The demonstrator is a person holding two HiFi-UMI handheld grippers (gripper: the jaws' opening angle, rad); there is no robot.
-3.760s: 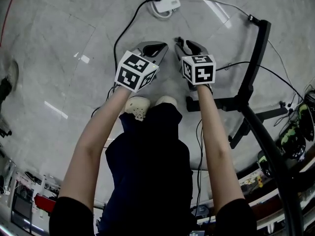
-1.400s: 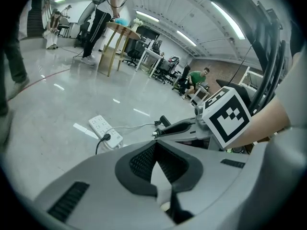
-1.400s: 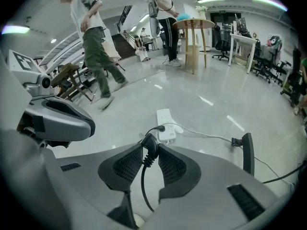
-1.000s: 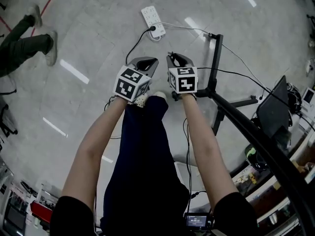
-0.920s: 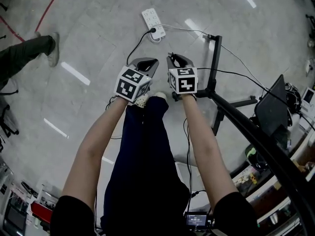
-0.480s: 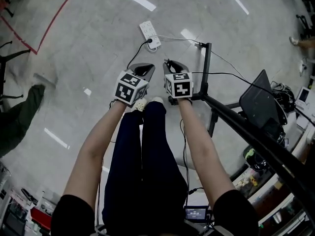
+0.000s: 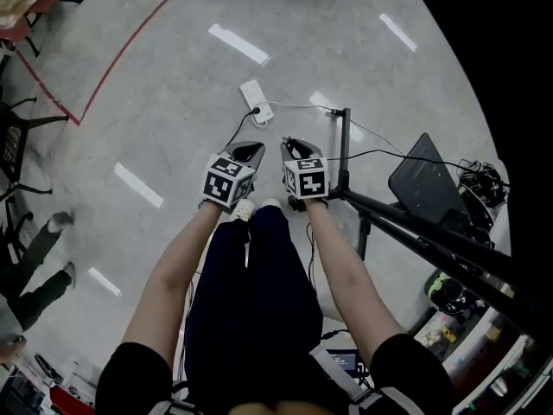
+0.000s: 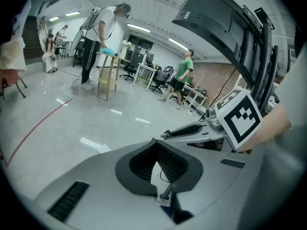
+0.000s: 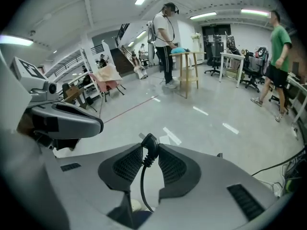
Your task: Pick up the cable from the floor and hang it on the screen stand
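Cable point(image 9: 147, 152) sits pinched at its moulded plug end between the tips of the right gripper point(image 7: 294, 145). The jaws are closed onto the plug at a middling spread, and the rest of the cable hangs down below them. The left gripper point(image 7: 251, 148) has its tips together, and I see nothing between them. In the head view both grippers are just left of the stand point(image 7: 343, 150) pole, the right one nearer it.

Risks, as I judge them:
- The hold is at the very tips, on a tapered plug, so a jerk or a snag on the slack could pull it free.
- The hanging length could catch on the stand's foot or on the wires point(image 7: 371, 153) strung from the pole.
- If the far end is caught or plugged in, raising it to the stand would tug it.
- With the left gripper empty, nothing guides the slack.

Count:
- two grippers
- one held cable
- one stand
- one strip point(image 7: 256, 113) on the floor point(image 7: 173, 102) beyond the stand's pole
- two people standing nearby, one in white point(image 9: 165, 37) and one in green point(image 9: 279, 44)
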